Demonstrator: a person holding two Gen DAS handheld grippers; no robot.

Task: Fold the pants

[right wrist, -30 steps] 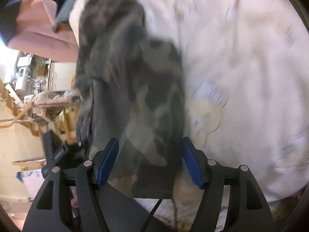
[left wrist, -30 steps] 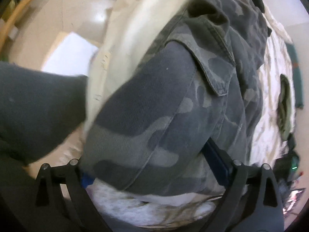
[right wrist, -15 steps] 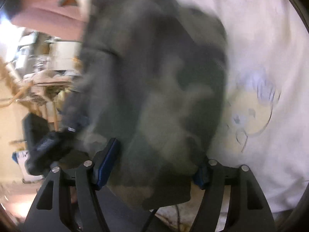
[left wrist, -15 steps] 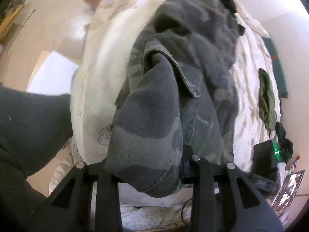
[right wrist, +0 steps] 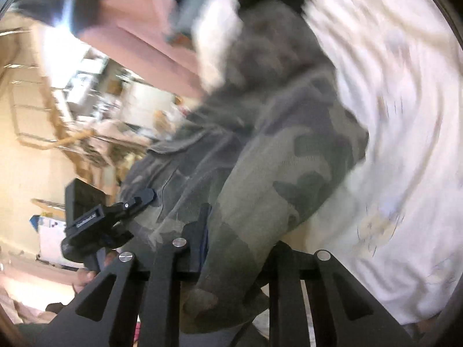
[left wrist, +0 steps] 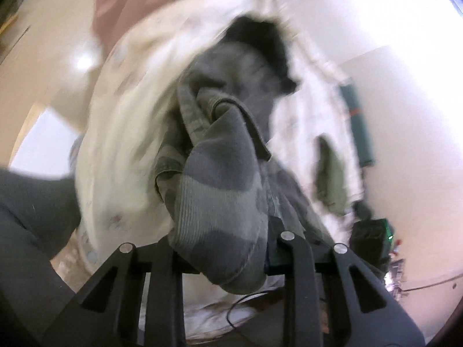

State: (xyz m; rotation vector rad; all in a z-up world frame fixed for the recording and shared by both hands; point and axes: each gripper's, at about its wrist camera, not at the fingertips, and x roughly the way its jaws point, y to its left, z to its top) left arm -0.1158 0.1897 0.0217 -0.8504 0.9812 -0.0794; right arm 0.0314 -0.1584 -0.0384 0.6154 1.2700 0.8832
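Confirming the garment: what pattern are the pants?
Grey-green camouflage pants, clearest in the left wrist view.

Pants (left wrist: 220, 190) lie on the bed (left wrist: 121, 150) (another garment (left wrist: 330, 179) right of them)

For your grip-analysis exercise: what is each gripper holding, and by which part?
Both hold the grey-green camouflage cotton pants: the left gripper and the right gripper each pinch a ribbed leg cuff.

Home bedroom, cream printed bedsheet (left wrist: 121, 133), pink pillow (right wrist: 139, 31), cluttered wooden shelving (right wrist: 66, 133) behind
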